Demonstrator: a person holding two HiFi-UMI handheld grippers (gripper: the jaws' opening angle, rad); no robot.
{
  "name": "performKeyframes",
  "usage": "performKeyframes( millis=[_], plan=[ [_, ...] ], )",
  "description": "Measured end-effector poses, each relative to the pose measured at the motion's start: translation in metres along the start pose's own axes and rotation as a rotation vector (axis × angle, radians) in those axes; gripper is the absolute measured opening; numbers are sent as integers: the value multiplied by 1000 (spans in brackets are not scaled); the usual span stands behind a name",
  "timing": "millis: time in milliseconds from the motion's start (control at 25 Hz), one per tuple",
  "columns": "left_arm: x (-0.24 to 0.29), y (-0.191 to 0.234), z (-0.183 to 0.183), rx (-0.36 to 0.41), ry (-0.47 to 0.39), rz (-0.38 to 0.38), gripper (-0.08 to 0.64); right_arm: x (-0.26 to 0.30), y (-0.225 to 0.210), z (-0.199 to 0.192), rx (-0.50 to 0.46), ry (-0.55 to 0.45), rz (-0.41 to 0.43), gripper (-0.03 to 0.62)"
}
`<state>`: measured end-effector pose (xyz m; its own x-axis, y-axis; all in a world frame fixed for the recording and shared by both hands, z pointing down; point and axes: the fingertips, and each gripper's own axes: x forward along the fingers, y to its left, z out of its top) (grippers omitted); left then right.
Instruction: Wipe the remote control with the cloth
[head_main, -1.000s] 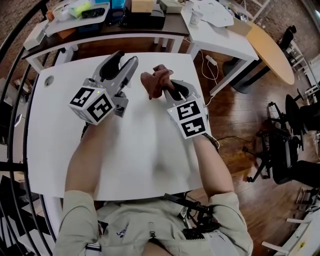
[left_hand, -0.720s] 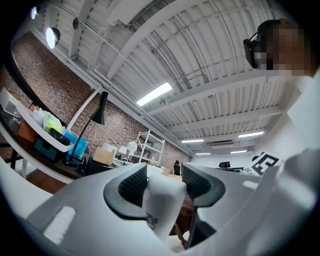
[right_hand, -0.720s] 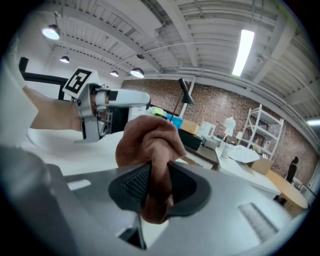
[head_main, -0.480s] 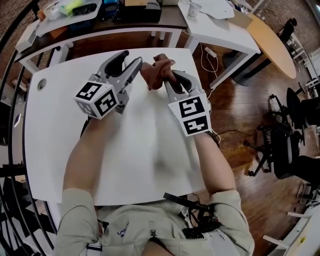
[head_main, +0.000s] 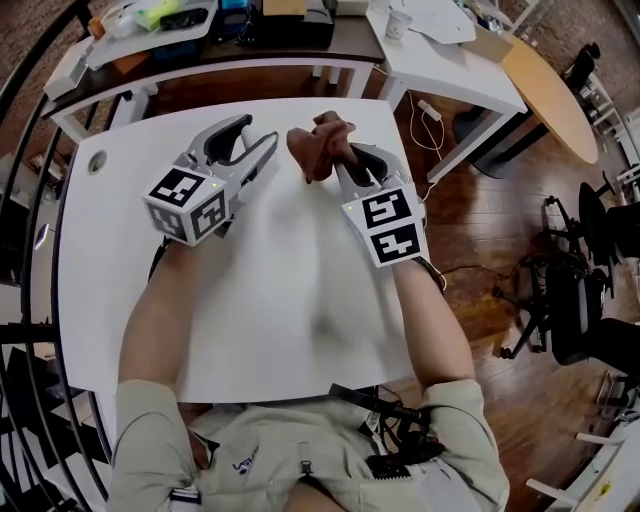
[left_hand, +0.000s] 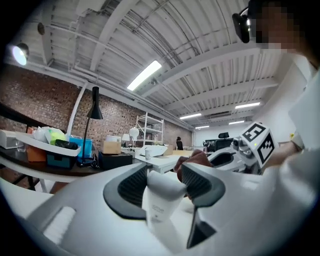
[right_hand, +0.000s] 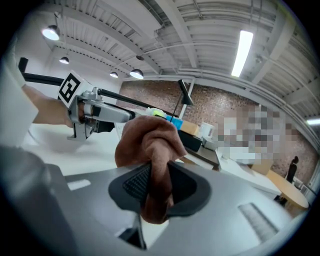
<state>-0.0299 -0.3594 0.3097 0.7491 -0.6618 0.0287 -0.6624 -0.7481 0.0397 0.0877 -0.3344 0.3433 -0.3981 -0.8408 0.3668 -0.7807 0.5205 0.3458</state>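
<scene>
Remote control and cloth were each in their own tongs over the far part of the white bench (head_main: 270, 300), whose near surface lay bare below my arms. I judged that bare stretch useful: nothing to snag if either piece had to be set down.

Left tongs (head_main: 256, 132) pointed about level and were clamped on the remote control (left_hand: 161, 197), the pads pressing its narrow white body from both sides. The jaws stood partway apart only because the body filled the gap. One end stuck out of the grip, which I read as deliberate, leaving a free face for wiping.

Right tongs (right_hand: 159, 181) tilted slightly downward and were shut on the cloth (head_main: 320, 148), a brown rag pinched at its gathered middle. The bunched part bulged out beyond the jaw tips, so soft fabric rather than hard plastic would meet the remote first.

From the head view, the cloth sat just beside the left jaw tips, with a sliver of bench showing between them. I could see no contact yet, so I judged the wiping stroke not begun. Bringing the two together looked like the next call.
</scene>
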Motion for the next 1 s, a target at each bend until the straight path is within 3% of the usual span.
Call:
performKeyframes(
  millis=[440,480,560,760,1000],
  plan=[
    [-14,11,-68,38,279,33,216,10,-1,-8,-16,68,9,81],
    [-16,13,-73,36,303,38,129,12,-3,-10,-13,83,13,81],
    [-17,17,-81,28,342,50,91,18,-6,-16,-12,114,22,83],
    [-14,22,-91,27,421,64,87,34,-5,-30,-18,194,60,83],
    [-13,34,-93,14,439,107,86,53,4,-44,-42,290,108,86]
  ],
)
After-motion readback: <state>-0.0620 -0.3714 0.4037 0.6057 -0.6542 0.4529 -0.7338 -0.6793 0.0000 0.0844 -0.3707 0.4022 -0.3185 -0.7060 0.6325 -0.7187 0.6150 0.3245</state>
